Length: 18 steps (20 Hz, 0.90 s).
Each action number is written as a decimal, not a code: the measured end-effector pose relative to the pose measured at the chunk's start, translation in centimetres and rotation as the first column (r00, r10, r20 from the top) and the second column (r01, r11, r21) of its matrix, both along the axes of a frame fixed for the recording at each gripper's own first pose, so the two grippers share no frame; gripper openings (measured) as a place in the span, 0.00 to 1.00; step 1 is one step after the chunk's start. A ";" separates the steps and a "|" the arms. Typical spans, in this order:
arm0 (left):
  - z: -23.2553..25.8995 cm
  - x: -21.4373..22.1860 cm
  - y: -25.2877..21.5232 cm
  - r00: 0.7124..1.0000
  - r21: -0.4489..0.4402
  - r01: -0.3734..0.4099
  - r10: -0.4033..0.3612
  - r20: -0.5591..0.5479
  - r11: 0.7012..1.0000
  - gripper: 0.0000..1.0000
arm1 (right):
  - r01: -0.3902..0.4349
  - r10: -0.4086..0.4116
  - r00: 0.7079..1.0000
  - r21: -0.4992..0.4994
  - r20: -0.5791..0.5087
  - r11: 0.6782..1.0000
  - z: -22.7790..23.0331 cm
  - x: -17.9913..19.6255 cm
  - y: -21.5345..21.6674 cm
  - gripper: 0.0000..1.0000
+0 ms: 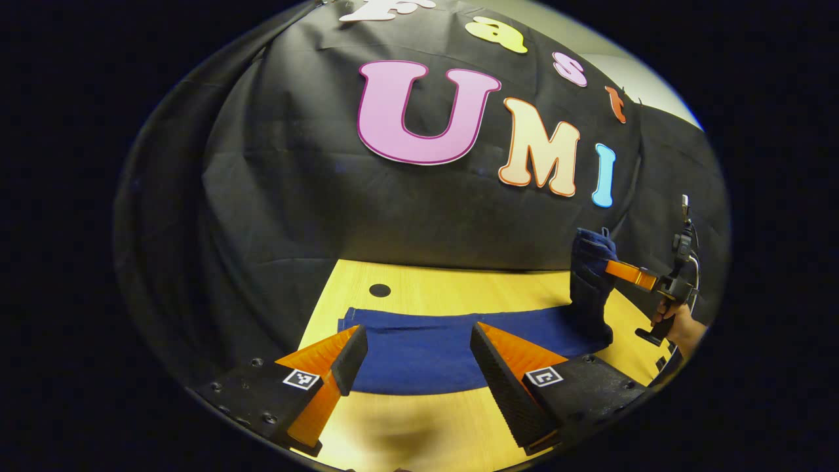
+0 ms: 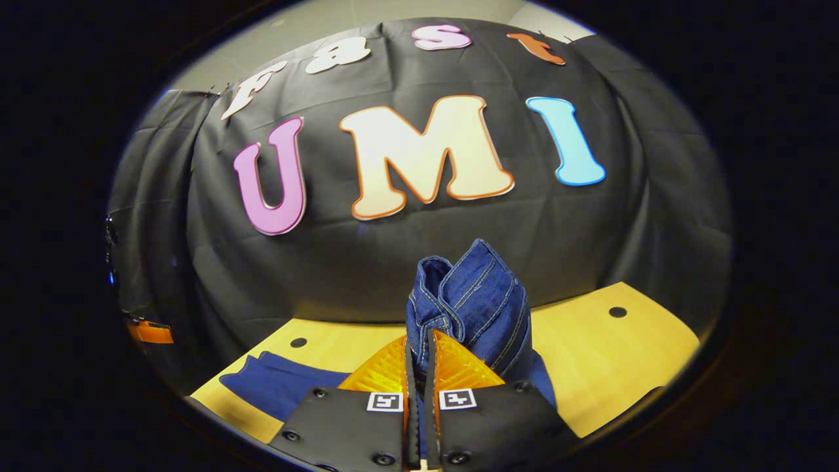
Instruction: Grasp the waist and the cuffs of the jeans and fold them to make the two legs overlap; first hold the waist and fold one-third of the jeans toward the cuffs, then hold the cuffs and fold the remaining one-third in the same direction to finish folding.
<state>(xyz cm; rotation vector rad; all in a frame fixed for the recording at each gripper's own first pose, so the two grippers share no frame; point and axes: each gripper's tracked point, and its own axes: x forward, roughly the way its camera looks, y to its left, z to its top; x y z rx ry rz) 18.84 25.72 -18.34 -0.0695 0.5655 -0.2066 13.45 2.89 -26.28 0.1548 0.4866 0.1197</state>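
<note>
Right tongs clamped the jeans' thick, floppy end; left tongs gaped over denim on the worktop.

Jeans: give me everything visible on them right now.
The jeans are dark blue denim with pale topstitching. Most of the garment lies flat on the yellow wooden table, stretched in front of the open left gripper, which doesn't touch them. One end is lifted off the table, bunched and hanging in folds, pinched between the right gripper fingers. Whether that end is waist or cuffs is unclear.
</note>
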 end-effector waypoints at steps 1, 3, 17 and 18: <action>-0.3 -0.1 0.7 1.000 0.004 0.003 -0.003 -0.006 1.000 0.98 | -0.006 0.006 1.000 0.003 -0.011 1.000 -1.0 -0.3 1.4 0.05; -0.9 -0.1 1.9 1.000 0.008 0.006 -0.006 -0.018 1.000 0.98 | -0.018 0.017 0.999 -0.009 -0.040 1.000 -3.7 -0.8 4.1 0.06; -12.8 3.9 8.3 0.975 -0.006 -0.092 0.089 -0.202 0.996 0.95 | -0.099 0.076 0.976 -0.107 -0.205 0.989 -8.1 -7.5 8.7 0.99; -13.9 4.3 8.5 0.971 -0.002 -0.096 0.093 -0.222 0.995 0.95 | -0.088 0.062 0.977 -0.121 -0.204 0.989 -7.4 -8.3 7.3 0.99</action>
